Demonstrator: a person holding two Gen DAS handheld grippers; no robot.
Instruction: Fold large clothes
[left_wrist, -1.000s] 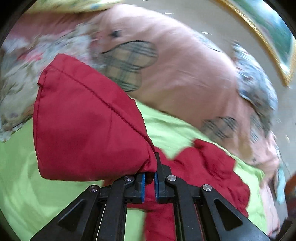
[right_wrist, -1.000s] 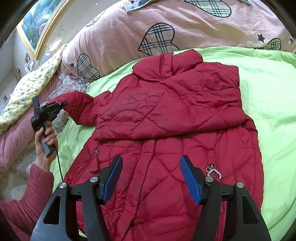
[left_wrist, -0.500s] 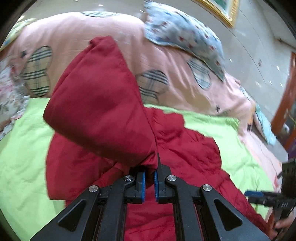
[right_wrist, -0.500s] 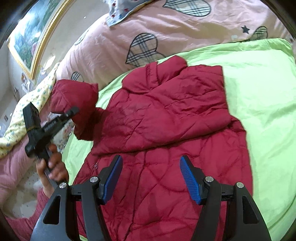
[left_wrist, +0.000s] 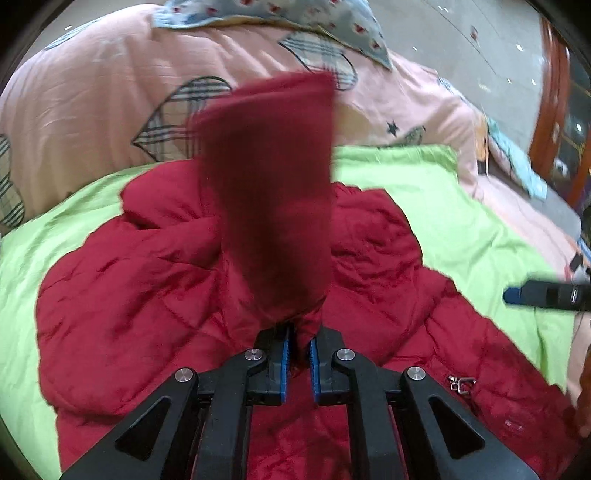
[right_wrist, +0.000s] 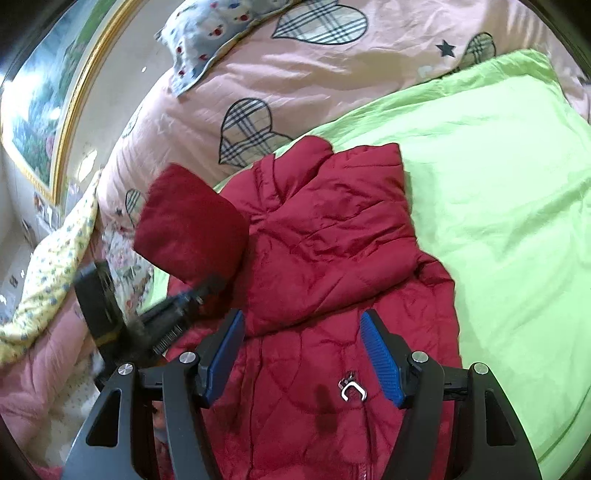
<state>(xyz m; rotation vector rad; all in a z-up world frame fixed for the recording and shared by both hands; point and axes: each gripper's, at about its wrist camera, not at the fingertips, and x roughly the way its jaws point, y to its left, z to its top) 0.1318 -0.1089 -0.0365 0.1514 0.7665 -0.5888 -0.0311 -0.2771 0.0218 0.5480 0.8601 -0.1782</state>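
The left gripper (left_wrist: 298, 352) clamps the red sleeve (left_wrist: 273, 192) (blurred) at mid-frame above the red jacket (left_wrist: 147, 295) on the green sheet (left_wrist: 424, 192). The right gripper (right_wrist: 303, 354) hangs wide and empty. If the slick quilted fabric slips out, the sleeve could land crooked.

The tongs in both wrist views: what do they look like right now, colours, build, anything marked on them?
Both are alike. The left tongs and right tongs have matte black angular linkage arms with triangular cut-outs, round silver pivot screws at the joints, and blue ribbed pads on the inner faces of the fingers. No lettering is visible on them. Seen from the right wrist, the left unit is a blurred black body with a yellowish patch.
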